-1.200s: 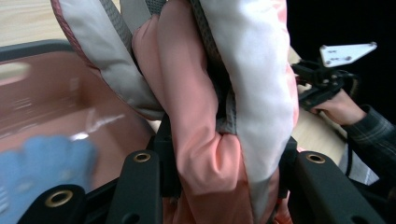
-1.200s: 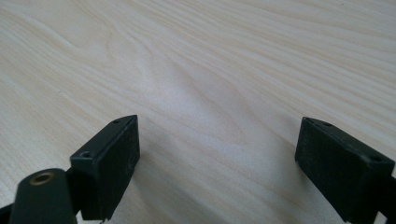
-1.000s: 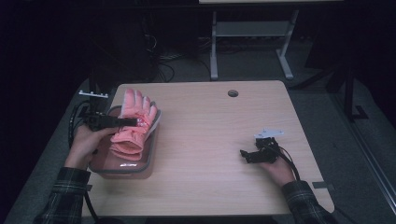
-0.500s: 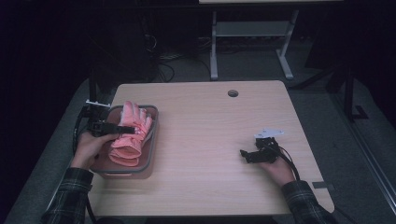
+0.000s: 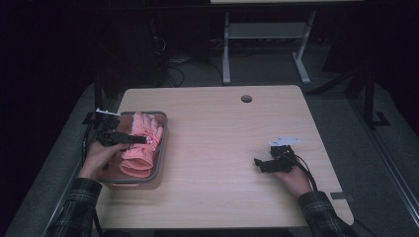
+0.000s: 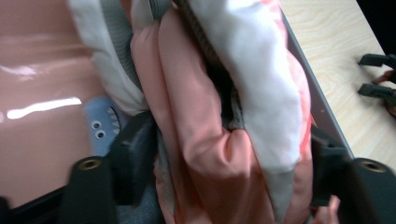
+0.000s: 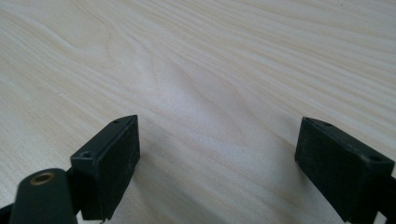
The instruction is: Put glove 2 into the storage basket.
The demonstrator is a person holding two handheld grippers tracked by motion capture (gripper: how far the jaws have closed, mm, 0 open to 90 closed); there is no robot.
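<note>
A pink and white glove [image 5: 142, 148] lies in a grey-rimmed pink tray [image 5: 163, 143] at the table's left. My left gripper [image 5: 142, 139] reaches over the tray from the left. Its jaws have just been opening and stand wide on either side of the glove [image 6: 261, 93], which bulges between them and rests on the tray floor [image 6: 37, 70]. Far to the right, my right gripper [image 5: 259, 163] rests low on the bare wood. The right gripper [image 7: 217, 154] is open, with nothing between its fingers.
A small blue cartoon face with eyes [image 6: 99, 130] shows on the tray floor beside the glove. A round cable hole [image 5: 246, 98] sits near the table's far edge. Metal frame legs [image 5: 226, 54] stand on the floor beyond. Bare wood spreads between the tray and the right hand.
The left gripper came down with the glove from above the tray into it, and its jaws have spread. The right hand has not moved.
</note>
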